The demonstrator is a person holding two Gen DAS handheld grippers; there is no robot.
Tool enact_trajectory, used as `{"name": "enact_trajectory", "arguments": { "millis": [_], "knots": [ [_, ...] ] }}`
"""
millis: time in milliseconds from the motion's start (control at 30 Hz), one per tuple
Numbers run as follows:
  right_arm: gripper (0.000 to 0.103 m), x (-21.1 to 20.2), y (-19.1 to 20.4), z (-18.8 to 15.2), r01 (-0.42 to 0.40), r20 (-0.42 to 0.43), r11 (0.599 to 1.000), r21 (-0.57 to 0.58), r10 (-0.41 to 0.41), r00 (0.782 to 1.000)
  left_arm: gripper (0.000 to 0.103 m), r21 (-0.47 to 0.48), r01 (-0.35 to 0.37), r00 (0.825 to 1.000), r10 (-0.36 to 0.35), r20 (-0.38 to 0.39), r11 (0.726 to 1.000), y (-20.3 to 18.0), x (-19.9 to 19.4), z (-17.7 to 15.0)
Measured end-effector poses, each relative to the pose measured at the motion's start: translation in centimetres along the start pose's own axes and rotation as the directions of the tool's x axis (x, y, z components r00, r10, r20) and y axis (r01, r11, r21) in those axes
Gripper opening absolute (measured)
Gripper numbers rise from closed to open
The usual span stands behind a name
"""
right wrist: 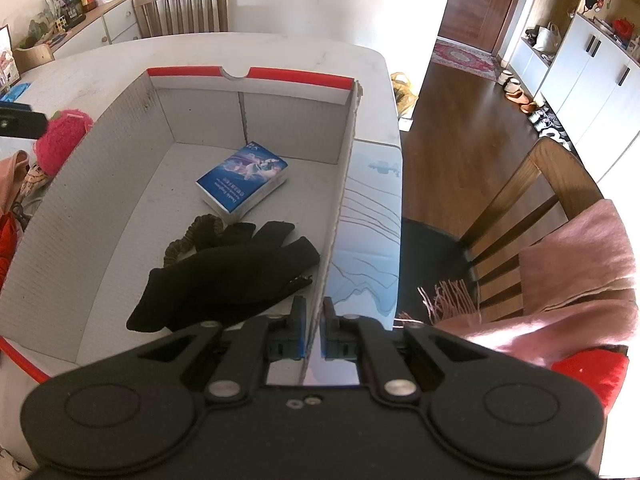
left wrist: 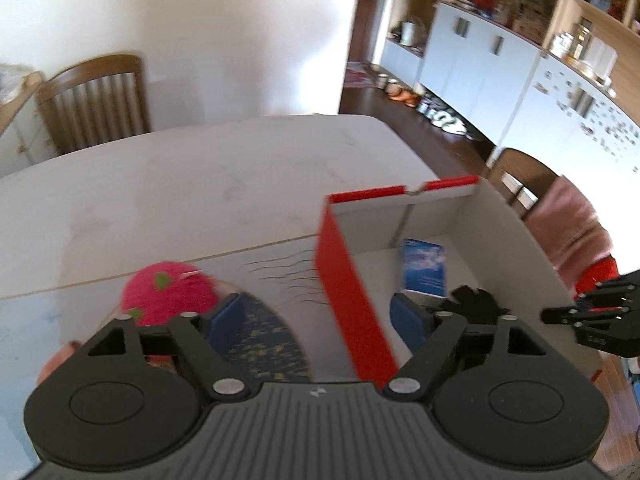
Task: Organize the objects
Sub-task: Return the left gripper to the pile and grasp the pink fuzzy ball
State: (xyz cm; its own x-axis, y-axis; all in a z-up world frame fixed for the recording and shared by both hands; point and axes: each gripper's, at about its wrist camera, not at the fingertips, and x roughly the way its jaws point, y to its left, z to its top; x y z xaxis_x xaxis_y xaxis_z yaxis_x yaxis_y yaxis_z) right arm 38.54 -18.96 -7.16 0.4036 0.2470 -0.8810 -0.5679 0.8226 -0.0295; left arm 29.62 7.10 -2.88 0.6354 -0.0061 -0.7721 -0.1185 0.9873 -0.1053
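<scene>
A red-and-white cardboard box (right wrist: 256,76) stands on the white table (right wrist: 100,64). Inside lie a blue packet (right wrist: 242,178), a black glove (right wrist: 224,280) and a brown coiled hair tie (right wrist: 196,234). My right gripper (right wrist: 314,330) is shut on the box's right wall. My left gripper (left wrist: 320,316) is open and straddles the box's red left wall (left wrist: 352,300); the blue packet (left wrist: 424,268) and the glove (left wrist: 476,304) show inside. A pink knitted strawberry (left wrist: 168,296) and a dark patterned cloth (left wrist: 264,340) lie outside the box to the left. The right gripper (left wrist: 596,316) shows at the far right.
A wooden chair (right wrist: 180,6) stands behind the table. Another chair with a pink scarf (right wrist: 576,276) is at the right. A sideboard with clutter (right wrist: 68,12) is back left. The table's right edge (right wrist: 396,128) drops to a wooden floor.
</scene>
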Motion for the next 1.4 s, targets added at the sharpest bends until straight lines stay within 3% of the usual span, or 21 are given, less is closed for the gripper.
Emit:
{"name": "enact_trajectory", "arguments": {
  "millis": [167, 233, 300, 500, 1167, 1400],
  "knots": [
    [0.005, 0.1, 0.1, 0.1, 0.005, -0.002, 1.000, -0.002, -0.005, 1.000, 0.088, -0.064, -0.036, 0.999, 0.036, -0.003, 0.997, 2.9, 0.3, -0.5],
    [0.005, 0.1, 0.2, 0.1, 0.007, -0.003, 1.000, -0.002, -0.007, 1.000, 0.098, -0.081, -0.051, 0.999, 0.051, 0.004, 0.995, 4.0, 0.6, -0.6],
    [0.005, 0.1, 0.3, 0.1, 0.009, -0.003, 1.000, -0.004, -0.009, 1.000, 0.103, -0.095, -0.075, 0.997, 0.076, 0.007, 0.993, 4.9, 1.0, -0.7],
    [0.005, 0.2, 0.3, 0.2, 0.013, -0.007, 1.000, -0.003, -0.013, 1.000, 0.103, -0.113, -0.121, 0.993, 0.121, -0.012, 0.986, 7.3, 3.4, -0.9],
    [0.005, 0.7, 0.6, 0.3, 0.029, -0.032, 1.000, 0.008, -0.028, 0.999, 0.103, 0.012, -0.213, 0.968, 0.213, -0.135, 0.977, 9.3, 10.6, -1.4],
    [0.005, 1.1, 0.7, 0.3, 0.034, -0.042, 0.999, 0.012, -0.034, 0.999, 0.103, -0.024, -0.243, 0.960, 0.237, -0.148, 0.970, 10.1, 12.0, -1.4]
  ]
}}
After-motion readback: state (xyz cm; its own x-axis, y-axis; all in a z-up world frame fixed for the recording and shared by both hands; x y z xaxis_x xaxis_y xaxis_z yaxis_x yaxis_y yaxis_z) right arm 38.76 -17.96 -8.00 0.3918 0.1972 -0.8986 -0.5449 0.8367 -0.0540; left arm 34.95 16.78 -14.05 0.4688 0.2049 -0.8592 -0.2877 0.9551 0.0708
